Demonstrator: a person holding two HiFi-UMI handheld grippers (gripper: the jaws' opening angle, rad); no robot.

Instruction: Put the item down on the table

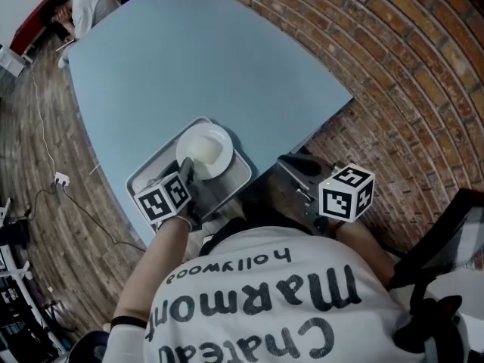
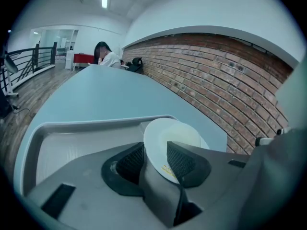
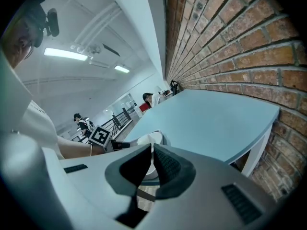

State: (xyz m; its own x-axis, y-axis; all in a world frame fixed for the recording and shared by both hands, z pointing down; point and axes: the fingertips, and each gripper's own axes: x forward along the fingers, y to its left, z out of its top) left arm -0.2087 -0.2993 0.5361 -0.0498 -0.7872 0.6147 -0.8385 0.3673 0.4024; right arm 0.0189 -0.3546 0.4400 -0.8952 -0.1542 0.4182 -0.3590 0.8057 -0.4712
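On the left gripper (image 2: 154,150), the fingers (image 2: 181,161) are clenched on the near rim of a white plate (image 1: 206,148), with one pad on each face of the rim. The plate lies over a grey tray (image 1: 240,174), inside its raised edge. Whether it rests on the tray or is held just clear of it cannot be told. The tray sits at the near edge of the pale blue bench (image 1: 204,59).

On the right gripper (image 3: 150,149), the fingers (image 3: 168,166) are closed together with only a thin slit between the pads, and they hold nothing. This gripper hangs off the bench, to the right of the tray, above the brick floor (image 1: 408,89). A person (image 1: 89,7) is at the far end of the bench.
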